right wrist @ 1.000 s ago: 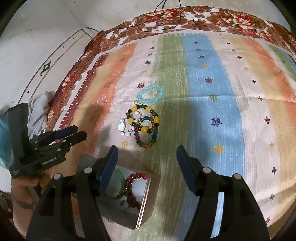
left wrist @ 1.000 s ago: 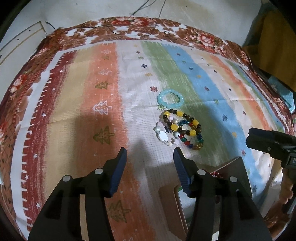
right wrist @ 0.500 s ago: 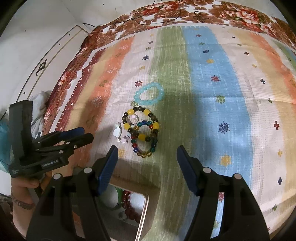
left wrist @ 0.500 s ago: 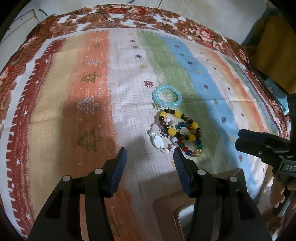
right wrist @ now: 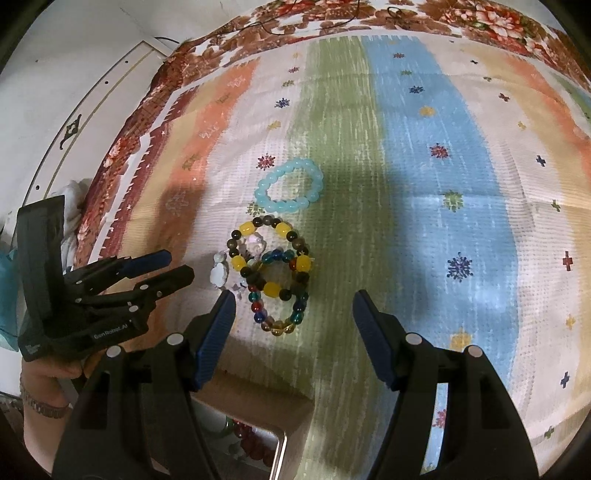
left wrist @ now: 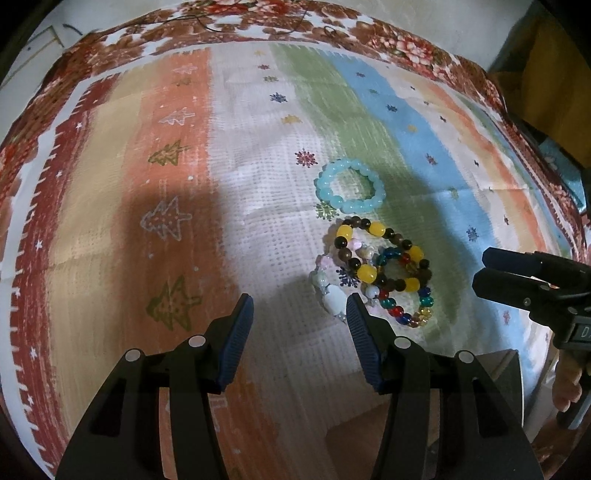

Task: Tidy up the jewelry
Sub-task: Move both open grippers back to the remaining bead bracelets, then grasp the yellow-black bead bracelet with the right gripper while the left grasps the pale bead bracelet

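Several bead bracelets lie on the striped cloth: a light blue one (left wrist: 349, 190) (right wrist: 290, 184), a yellow-and-dark one (left wrist: 376, 254) (right wrist: 271, 254), a multicoloured glass one (left wrist: 406, 306) (right wrist: 280, 306) and a white-and-pink one (left wrist: 332, 295) (right wrist: 221, 273), the last three overlapping. My left gripper (left wrist: 299, 332) is open and empty, just short of the white bracelet. My right gripper (right wrist: 291, 328) is open and empty, over the near end of the multicoloured bracelet. An open metal box (right wrist: 258, 446) below it holds a dark red bracelet.
The box lid (left wrist: 480, 373) rises at the lower right of the left wrist view. The cloth's floral border (right wrist: 332, 22) marks the far edge, with white floor (right wrist: 74, 74) beyond the left edge. A cable (left wrist: 258, 22) lies at the far border.
Both grippers have moved forward toward the bracelet pile, which now sits nearer their fingertips. The box has slid further under the right gripper's view. Both stayed open.
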A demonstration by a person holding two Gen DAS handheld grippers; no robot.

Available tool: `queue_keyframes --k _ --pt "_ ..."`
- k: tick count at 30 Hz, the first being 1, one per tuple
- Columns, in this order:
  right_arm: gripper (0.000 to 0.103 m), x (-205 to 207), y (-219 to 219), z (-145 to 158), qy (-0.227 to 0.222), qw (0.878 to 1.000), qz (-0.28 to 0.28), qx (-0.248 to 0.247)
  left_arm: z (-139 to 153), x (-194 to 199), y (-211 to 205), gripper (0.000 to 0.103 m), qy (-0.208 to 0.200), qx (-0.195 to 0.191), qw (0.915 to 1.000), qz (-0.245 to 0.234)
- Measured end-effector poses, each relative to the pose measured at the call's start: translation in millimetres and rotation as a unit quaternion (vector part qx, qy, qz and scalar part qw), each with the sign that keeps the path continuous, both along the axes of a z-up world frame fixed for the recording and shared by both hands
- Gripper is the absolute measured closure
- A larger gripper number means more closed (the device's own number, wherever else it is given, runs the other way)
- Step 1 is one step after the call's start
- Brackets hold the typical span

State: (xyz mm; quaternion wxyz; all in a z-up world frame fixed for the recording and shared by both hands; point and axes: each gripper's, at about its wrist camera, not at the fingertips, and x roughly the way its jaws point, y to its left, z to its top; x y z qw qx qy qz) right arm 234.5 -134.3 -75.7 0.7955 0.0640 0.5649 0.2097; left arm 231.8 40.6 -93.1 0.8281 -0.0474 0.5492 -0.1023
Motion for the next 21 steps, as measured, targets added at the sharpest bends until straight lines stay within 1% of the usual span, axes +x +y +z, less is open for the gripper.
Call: queue_keyframes --k 8,11,16,21 --pt "0.037 11 6 -12 0.01 1.0 0.006 -0.019 -10 12 -5 0.051 0.003 0.03 0.9995 -0.013" --pt "0.042 16 8 -16 0.014 1.0 0.008 -0.023 -14 16 -5 0.051 0.006 0.038 0.9991 -0.015" --pt "0.056 22 11 -24 0.024 0.999 0.015 -0.029 -20 21 -9 0.053 0.009 0.043 0.9987 -0.026" --pt "0.063 28 13 -34 0.036 0.999 0.016 -0.031 -22 27 -11 0.054 0.008 0.044 0.9985 -0.031"
